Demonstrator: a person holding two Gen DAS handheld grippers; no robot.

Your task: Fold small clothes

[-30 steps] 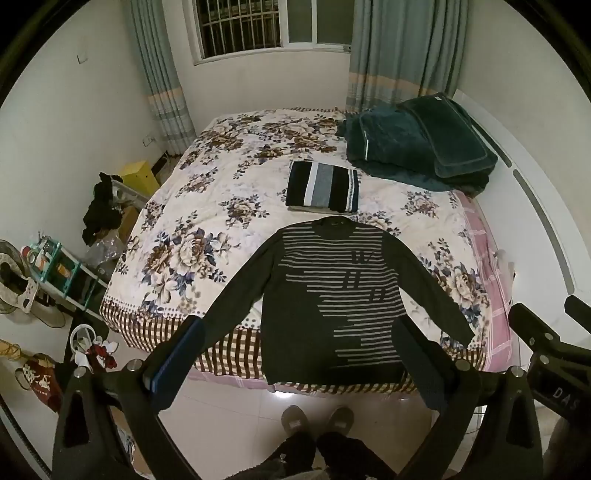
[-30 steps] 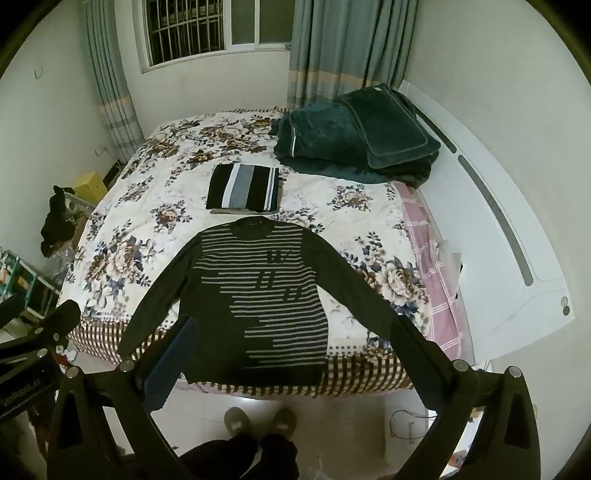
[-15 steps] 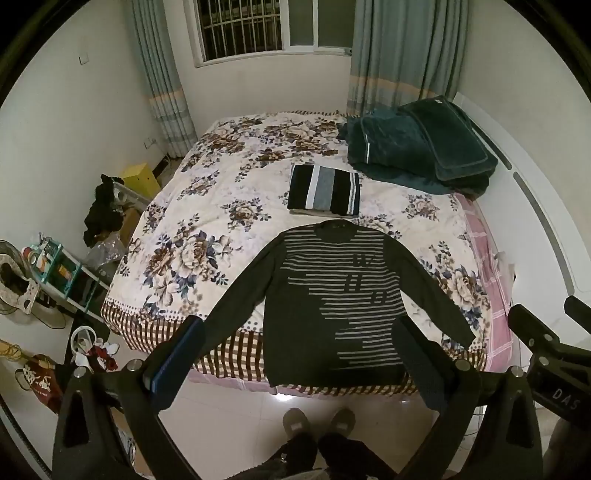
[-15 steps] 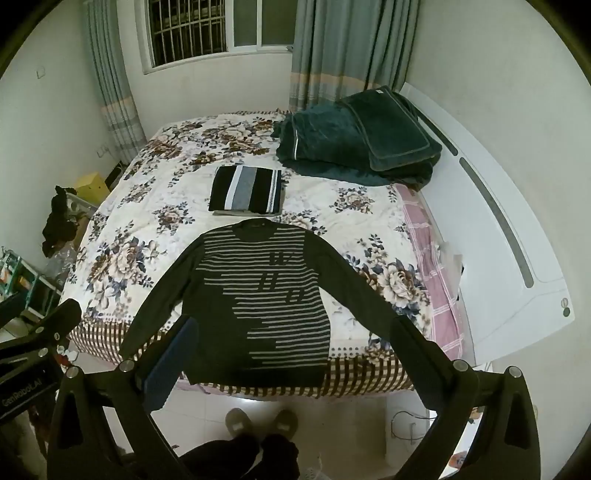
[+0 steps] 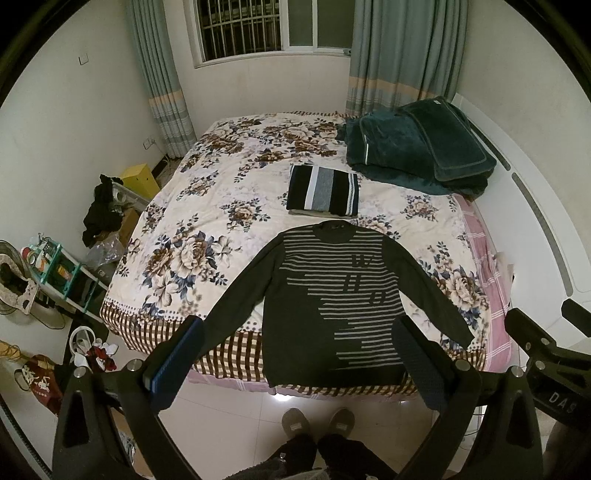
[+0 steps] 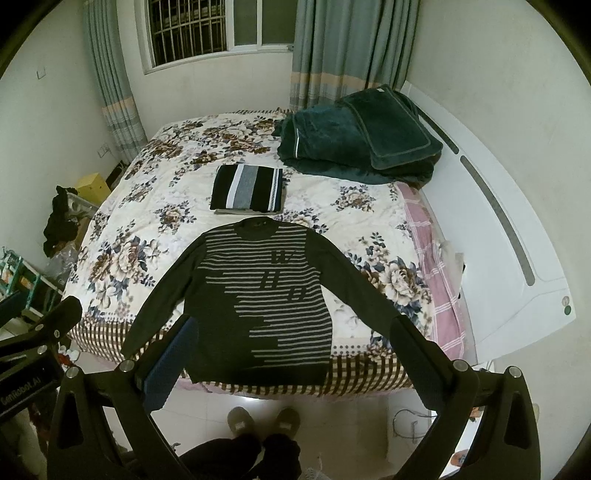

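On the near end of the bed (image 5: 207,192), a dark striped sweater (image 5: 332,295) lies flat, face up, both sleeves spread out and down, its hem hanging over the checked edge of the bedspread. Just beyond its collar sits a folded striped garment (image 5: 323,190), black, white and grey, neat and square. Further back, toward the headboard side, a heap of dark green blankets (image 5: 417,147) is piled up. Nothing lies across the sweater itself.

The bedspread is cream with big brown flowers, and a pink checked sheet (image 6: 432,280) shows along its right side. Behind it is a barred window (image 5: 255,29) with grey-green curtains (image 5: 402,51) on both sides. Down on the left there's clutter on the floor: a yellow box (image 5: 142,179), dark clothes on a rack, a small green shelf. White tiles below, and a person's slippers (image 5: 317,422) stand at the foot of the bed.

Left gripper (image 5: 295,358) is spread wide, holding nothing, hanging above the sweater's hem. Right gripper (image 6: 291,354) is the same, gaping and empty, touching no cloth.
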